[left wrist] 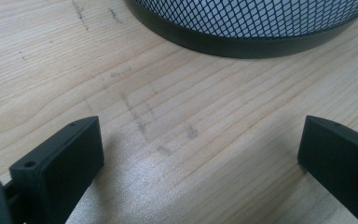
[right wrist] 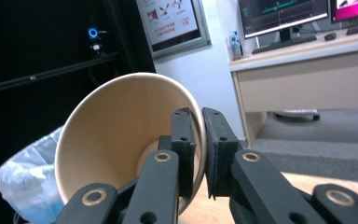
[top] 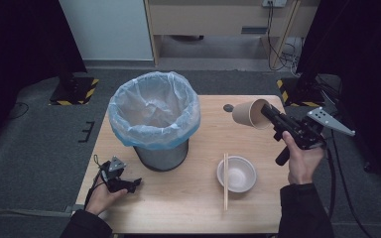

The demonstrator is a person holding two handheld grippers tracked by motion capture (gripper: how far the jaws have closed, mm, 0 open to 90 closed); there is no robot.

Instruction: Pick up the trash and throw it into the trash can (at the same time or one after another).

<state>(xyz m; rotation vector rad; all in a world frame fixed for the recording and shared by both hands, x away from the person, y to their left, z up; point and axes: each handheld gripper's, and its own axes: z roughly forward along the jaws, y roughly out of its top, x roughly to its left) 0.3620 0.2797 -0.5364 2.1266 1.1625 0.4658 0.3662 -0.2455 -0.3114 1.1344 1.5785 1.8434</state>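
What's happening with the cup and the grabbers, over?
Right hand-held gripper shut on paper cup rim, cup tipped sideways above table. Left hand-held gripper open, resting by lined trash bin. Bowl, chopsticks untouched.

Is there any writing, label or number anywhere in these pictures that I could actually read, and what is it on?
None can be read.
Wall poster: red and dark print, too blurred to read.
Monitor: coloured lines and a chart, too small to read.
Paper cup pinched at its rim by the right gripper: plain, no print.
Trash bin, white bowl, chopsticks: no lettering seen.
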